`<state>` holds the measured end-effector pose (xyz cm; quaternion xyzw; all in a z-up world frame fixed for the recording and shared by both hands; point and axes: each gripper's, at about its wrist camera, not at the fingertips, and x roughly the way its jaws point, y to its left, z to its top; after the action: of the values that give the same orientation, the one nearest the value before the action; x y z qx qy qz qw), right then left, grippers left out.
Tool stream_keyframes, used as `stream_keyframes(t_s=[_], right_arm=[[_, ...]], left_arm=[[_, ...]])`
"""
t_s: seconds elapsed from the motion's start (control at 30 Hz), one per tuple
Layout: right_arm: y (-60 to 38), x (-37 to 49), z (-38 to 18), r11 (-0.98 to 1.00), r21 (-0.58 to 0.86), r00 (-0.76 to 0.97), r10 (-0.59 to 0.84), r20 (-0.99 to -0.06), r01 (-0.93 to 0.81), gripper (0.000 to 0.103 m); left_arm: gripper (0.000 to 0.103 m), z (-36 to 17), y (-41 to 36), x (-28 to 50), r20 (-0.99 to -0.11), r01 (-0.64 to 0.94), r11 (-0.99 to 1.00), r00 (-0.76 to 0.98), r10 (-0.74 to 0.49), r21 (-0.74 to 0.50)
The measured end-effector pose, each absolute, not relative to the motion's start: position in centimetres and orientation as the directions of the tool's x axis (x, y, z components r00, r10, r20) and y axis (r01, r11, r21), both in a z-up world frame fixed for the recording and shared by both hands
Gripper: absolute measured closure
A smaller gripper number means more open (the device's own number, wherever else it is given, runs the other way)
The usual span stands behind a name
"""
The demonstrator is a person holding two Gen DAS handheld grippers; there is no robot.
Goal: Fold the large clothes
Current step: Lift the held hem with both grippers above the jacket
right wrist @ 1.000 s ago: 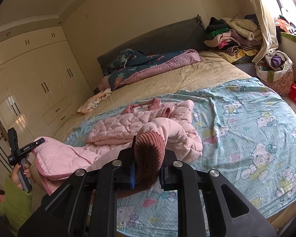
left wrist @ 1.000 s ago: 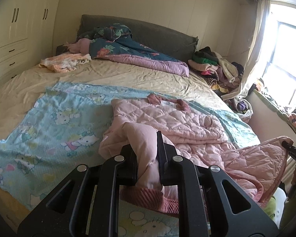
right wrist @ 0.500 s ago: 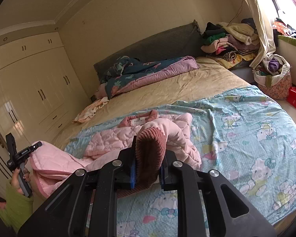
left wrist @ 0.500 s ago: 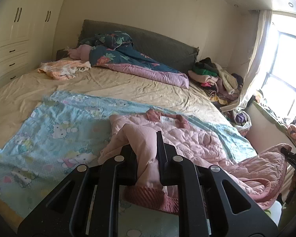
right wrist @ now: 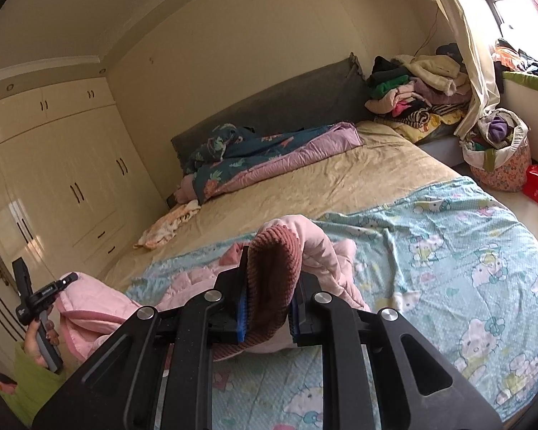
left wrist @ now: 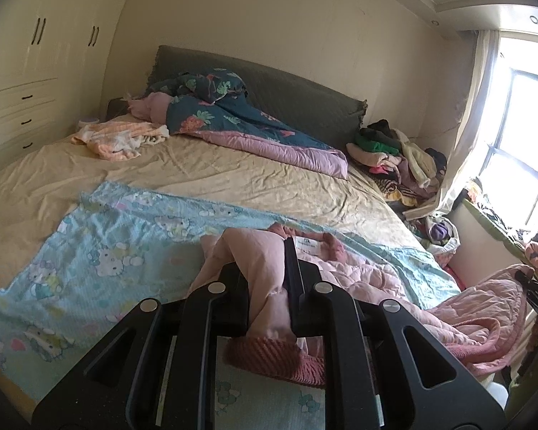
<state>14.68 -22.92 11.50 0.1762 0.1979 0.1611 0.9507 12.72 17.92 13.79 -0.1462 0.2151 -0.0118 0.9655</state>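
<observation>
Both claws have risen since the earlier frames, and the pink sleeves now hang higher above the bed. Left claw (left wrist: 267,279) is clenched on the pale pink sleeve of the quilted jacket (left wrist: 373,279), with the ribbed dark pink cuff (left wrist: 269,353) hanging below its jaws. Right claw (right wrist: 267,301) is clenched on the other ribbed cuff (right wrist: 272,272). Between them the jacket body lies on the blue cartoon blanket (left wrist: 100,251), and its hem droops over the near edge of the bed toward the person's hand (right wrist: 39,337). Beyond the blanket's far edge the beige sheet (left wrist: 233,175) is bare up to the teal and purple quilt (left wrist: 254,132) at the headboard. A clothes pile (right wrist: 416,86) fills the far right corner.
</observation>
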Motion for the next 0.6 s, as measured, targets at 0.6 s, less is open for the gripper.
stream_keyframes(t_s=[0.6], right_arm=[[-23.4, 22.1, 9.9, 0.887, 0.438, 0.845, 0.343, -0.409, -0.148, 0.087]], left_arm=[[0.094, 12.4, 16.9, 18.5, -0.472, -0.098, 0.978, 0.882, 0.000, -0.184]])
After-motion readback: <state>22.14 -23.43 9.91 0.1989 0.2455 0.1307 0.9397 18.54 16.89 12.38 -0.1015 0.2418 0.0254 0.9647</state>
